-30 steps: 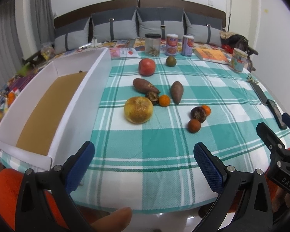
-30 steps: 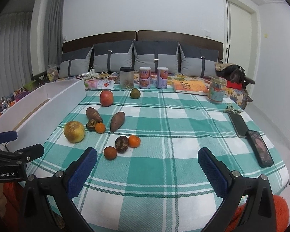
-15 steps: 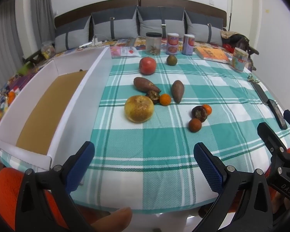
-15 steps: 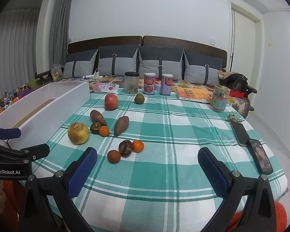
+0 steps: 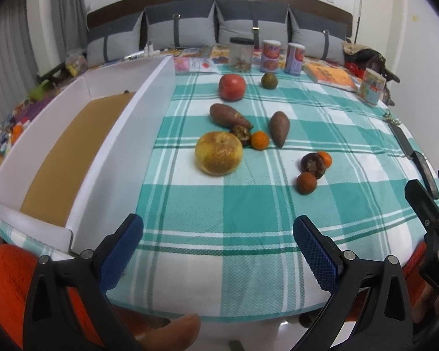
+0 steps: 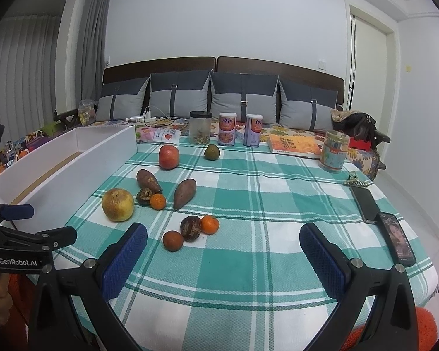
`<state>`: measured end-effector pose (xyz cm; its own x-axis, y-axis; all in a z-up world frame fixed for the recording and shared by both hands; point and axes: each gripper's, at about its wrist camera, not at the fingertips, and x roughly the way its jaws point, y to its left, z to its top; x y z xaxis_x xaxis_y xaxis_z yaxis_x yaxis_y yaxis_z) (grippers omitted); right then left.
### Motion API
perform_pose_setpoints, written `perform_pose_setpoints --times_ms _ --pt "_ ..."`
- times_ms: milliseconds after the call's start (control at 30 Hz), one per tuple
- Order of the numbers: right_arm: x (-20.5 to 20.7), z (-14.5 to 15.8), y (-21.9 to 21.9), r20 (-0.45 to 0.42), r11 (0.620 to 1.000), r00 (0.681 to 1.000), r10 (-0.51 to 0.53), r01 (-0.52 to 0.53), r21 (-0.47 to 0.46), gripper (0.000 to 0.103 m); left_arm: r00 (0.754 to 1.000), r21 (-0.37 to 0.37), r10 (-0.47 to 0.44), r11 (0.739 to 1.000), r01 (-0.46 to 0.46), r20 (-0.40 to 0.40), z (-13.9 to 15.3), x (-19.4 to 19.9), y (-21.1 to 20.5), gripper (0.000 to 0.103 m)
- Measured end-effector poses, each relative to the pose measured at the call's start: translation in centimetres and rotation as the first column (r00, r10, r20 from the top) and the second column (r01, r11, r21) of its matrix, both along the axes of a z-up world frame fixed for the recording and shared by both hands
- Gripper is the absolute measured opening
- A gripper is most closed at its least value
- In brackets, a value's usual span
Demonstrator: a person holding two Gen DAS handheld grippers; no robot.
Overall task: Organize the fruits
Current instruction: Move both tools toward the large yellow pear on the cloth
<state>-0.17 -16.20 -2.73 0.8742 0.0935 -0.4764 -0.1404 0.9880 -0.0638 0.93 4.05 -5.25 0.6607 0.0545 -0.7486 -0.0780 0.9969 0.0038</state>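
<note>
Fruit lies scattered on a green checked tablecloth [image 5: 248, 204]. A big yellow fruit [image 5: 219, 153] sits nearest the white box [image 5: 123, 134], which has a brown floor. Behind it lie two sweet potatoes [image 5: 229, 115] [image 5: 279, 128], a red apple [image 5: 231, 87], a green citrus [image 5: 269, 80], a small orange [image 5: 259, 140] and a dark fruit [image 5: 241, 131]. A cluster of three small fruits [image 5: 312, 169] lies to the right. My left gripper [image 5: 218, 247] and right gripper [image 6: 223, 259] are open and empty, above the table's near edge. The cluster [image 6: 190, 229] is closest to the right gripper.
Jars and cans [image 6: 226, 128], a book [image 6: 294, 145] and a printed jar [image 6: 335, 155] stand along the far edge. Two phones [image 6: 395, 238] and a hair clip [image 6: 355, 181] lie at the right. A sofa with grey cushions [image 6: 243, 99] is behind.
Both grippers have shifted slightly; the right wrist view has tilted upward and moved a little closer to the table. No fruit has moved.
</note>
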Motion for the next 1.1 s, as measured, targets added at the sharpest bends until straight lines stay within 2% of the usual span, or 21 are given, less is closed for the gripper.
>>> perform_pose_setpoints --times_ms 200,367,1100 --pt "1.0 -1.0 -0.5 -0.048 1.0 0.999 -0.006 0.007 0.021 0.103 0.998 0.025 0.009 1.0 -0.007 -0.059 -1.9 1.2 -0.7 0.102" --pt "0.9 -1.1 -0.5 -0.037 1.0 0.999 0.007 -0.006 0.029 0.103 0.999 0.038 0.0 0.999 0.002 -0.052 -1.9 1.3 -0.9 0.102" --pt "2.6 -3.5 0.7 -0.112 1.0 0.993 0.031 -0.031 0.004 0.103 0.995 0.06 0.012 0.998 -0.006 -0.1 -4.7 3.2 -0.9 0.102"
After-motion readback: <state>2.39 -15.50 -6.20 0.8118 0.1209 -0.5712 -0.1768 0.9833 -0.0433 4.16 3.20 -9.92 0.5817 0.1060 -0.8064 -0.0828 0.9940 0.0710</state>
